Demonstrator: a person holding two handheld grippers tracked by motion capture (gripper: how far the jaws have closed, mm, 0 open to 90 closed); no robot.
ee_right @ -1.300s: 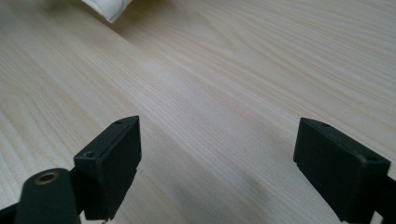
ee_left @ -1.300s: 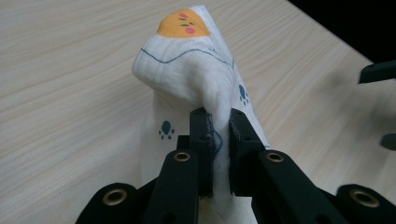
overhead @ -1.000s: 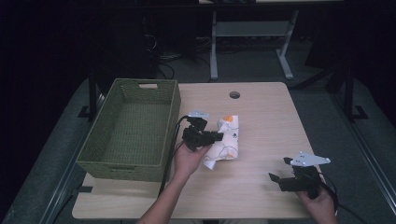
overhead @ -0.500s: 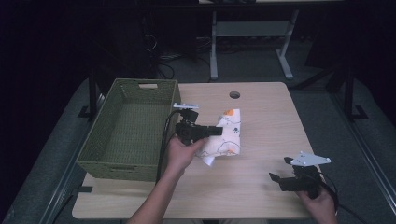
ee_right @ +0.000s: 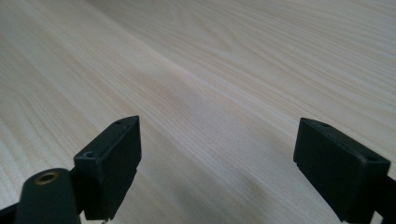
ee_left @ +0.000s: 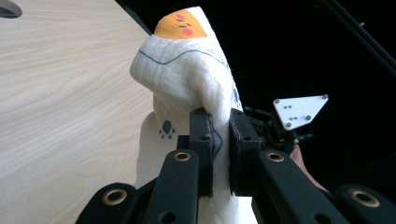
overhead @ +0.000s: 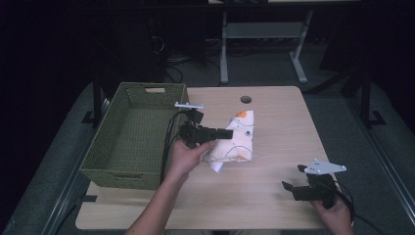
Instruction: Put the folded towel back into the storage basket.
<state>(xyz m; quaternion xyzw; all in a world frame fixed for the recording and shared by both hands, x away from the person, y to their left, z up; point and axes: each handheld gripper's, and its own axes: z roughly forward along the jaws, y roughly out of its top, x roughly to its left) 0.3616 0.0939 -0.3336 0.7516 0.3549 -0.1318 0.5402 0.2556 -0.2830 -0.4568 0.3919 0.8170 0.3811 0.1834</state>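
Cloth, white with small prints and an orange patch, sits at the middle of the high view, partly lifted off the table; I have my left gripper clamped on a fold of it, and in the left gripper view the fabric stands pinched between the black jaws. Green woven basket lies just left of it. At lower right, my right gripper rests low over bare wood, jaws wide apart with nothing between them
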